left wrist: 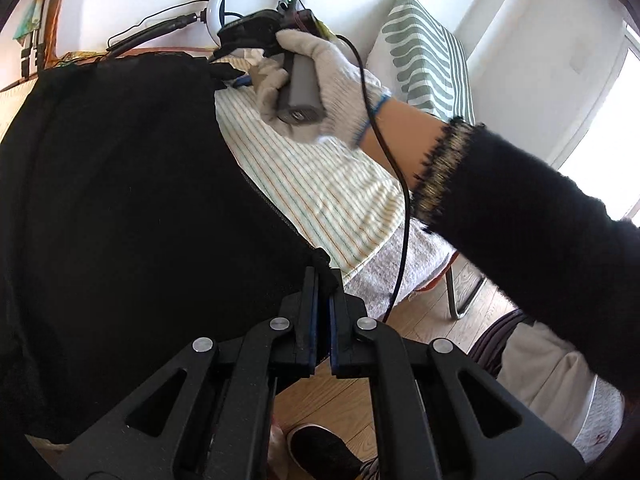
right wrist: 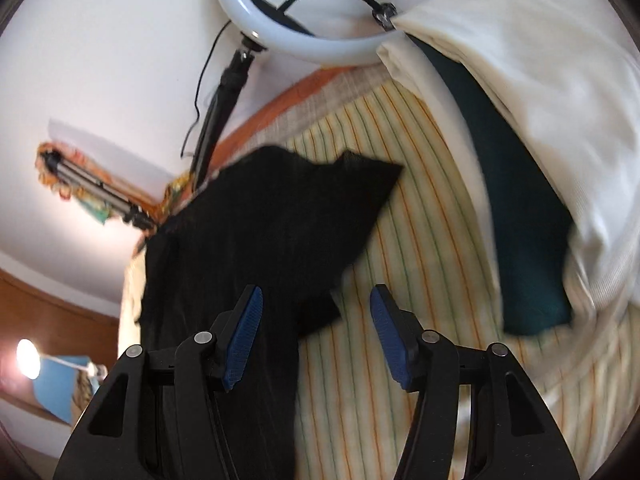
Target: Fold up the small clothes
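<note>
A black garment [left wrist: 132, 200] lies spread over the striped cloth [left wrist: 320, 192] on the table. My left gripper [left wrist: 323, 280] is shut on the black garment's near corner at the table's edge. My right gripper [right wrist: 316, 300] is open and empty; it hovers over the far part of the black garment [right wrist: 260, 232], with its left finger above the fabric. In the left wrist view the right gripper [left wrist: 228, 74] is held in a gloved hand [left wrist: 316, 76] at the garment's far corner.
A cream garment [right wrist: 540, 92] and a dark green one [right wrist: 520, 220] lie at the right of the striped cloth [right wrist: 420, 280]. A ring light [right wrist: 280, 28] on a stand is at the back. A striped cushion [left wrist: 424, 52], the wooden floor [left wrist: 352, 392] and a shoe [left wrist: 324, 452] are beyond the table's edge.
</note>
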The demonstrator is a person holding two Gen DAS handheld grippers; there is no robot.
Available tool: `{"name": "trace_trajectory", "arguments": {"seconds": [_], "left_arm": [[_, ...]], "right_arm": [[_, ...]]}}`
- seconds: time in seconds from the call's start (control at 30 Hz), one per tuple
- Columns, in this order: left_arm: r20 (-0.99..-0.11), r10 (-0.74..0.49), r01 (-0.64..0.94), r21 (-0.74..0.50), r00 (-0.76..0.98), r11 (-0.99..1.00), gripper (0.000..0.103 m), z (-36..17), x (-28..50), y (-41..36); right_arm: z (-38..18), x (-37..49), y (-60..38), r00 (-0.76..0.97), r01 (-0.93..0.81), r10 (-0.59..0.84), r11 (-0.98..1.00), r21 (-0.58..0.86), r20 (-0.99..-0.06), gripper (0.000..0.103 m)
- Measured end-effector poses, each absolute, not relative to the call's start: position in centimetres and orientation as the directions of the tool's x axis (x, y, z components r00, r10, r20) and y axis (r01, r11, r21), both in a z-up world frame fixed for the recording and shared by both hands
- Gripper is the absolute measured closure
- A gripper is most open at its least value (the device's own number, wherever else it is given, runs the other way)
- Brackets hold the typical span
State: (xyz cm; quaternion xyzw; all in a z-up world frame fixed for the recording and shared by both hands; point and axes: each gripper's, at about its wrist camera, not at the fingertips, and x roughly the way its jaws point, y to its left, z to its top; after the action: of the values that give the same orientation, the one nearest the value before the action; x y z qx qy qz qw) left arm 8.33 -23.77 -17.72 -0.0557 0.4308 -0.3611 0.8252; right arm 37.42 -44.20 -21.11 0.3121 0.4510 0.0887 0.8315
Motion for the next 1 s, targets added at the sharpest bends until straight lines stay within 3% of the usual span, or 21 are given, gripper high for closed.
{"name": "trace_trajectory", "arguments": {"seconds": [0.07, 0.13, 0.2, 0.3, 0.5, 1.0], "left_arm": [[-0.666, -0.651, 0.542, -0.417, 0.364, 0.73, 0.101, -17.8, 8.3, -23.6], [-0.662, -0.654, 0.535, -0.425, 0.366, 0.73, 0.101, -17.8, 8.2, -23.3], [-0.66, -0.657, 0.529, -0.434, 0.364, 0.729, 0.101, -17.9, 8.4, -23.0], [-0.656, -0.662, 0.515, -0.451, 0.362, 0.729, 0.101, -18.3, 8.6, -22.3], [-0.632, -0.682, 0.481, -0.498, 0.369, 0.722, 0.101, -18.5, 8.7, -20.3], [-0.577, -0.692, 0.245, -0.664, 0.434, 0.707, 0.101, -20.4, 8.0, -11.3]], "right_arm": [[-21.1, 38.1, -44.0, 0.582, 0.133, 0.446, 0.772, 0.621, -0.68, 0.05], [-21.3, 38.8, -43.5, 0.578, 0.136, 0.437, 0.781, 0.61, -0.689, 0.059], [-21.5, 39.5, -42.9, 0.569, 0.136, 0.413, 0.806, 0.576, -0.711, 0.086], [-21.8, 40.0, -42.5, 0.564, 0.13, 0.404, 0.818, 0.561, -0.72, 0.098], [-18.9, 40.1, -39.9, 0.613, 0.092, 0.254, 0.918, 0.386, -0.748, 0.1], [-16.3, 41.7, -25.7, 0.642, -0.113, 0.116, 0.992, 0.056, -0.758, 0.1]]}}
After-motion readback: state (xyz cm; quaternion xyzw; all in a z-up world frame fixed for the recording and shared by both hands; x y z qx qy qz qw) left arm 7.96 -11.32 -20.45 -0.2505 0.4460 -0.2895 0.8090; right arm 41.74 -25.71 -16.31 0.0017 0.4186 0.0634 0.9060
